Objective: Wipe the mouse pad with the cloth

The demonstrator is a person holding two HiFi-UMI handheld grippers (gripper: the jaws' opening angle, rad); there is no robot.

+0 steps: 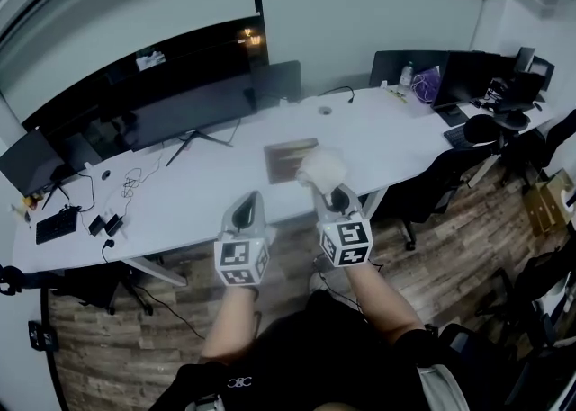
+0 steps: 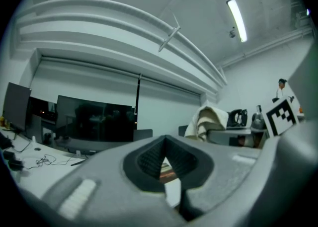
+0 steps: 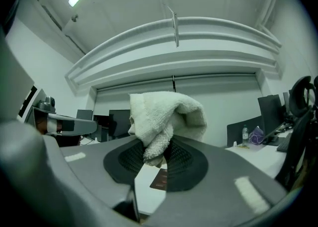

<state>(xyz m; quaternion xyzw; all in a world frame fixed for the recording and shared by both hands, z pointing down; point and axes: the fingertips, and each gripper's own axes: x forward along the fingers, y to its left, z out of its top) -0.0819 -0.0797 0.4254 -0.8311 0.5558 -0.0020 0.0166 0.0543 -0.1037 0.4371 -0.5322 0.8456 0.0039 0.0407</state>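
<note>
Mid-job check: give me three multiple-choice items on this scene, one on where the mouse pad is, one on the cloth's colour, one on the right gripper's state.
1. Where does the mouse pad lie?
A) on the floor
B) on the white desk
C) on a chair

2. What colour is the cloth?
A) white
B) blue
C) red

3. How do the jaws of the right gripper stand?
A) wide apart, empty
B) shut on a cable
C) shut on the cloth

Answers:
1 B, the head view shows it flat on the desktop.
2 A, it looks white in the head view and the right gripper view.
3 C, the right gripper view shows the cloth pinched between the jaws.
</note>
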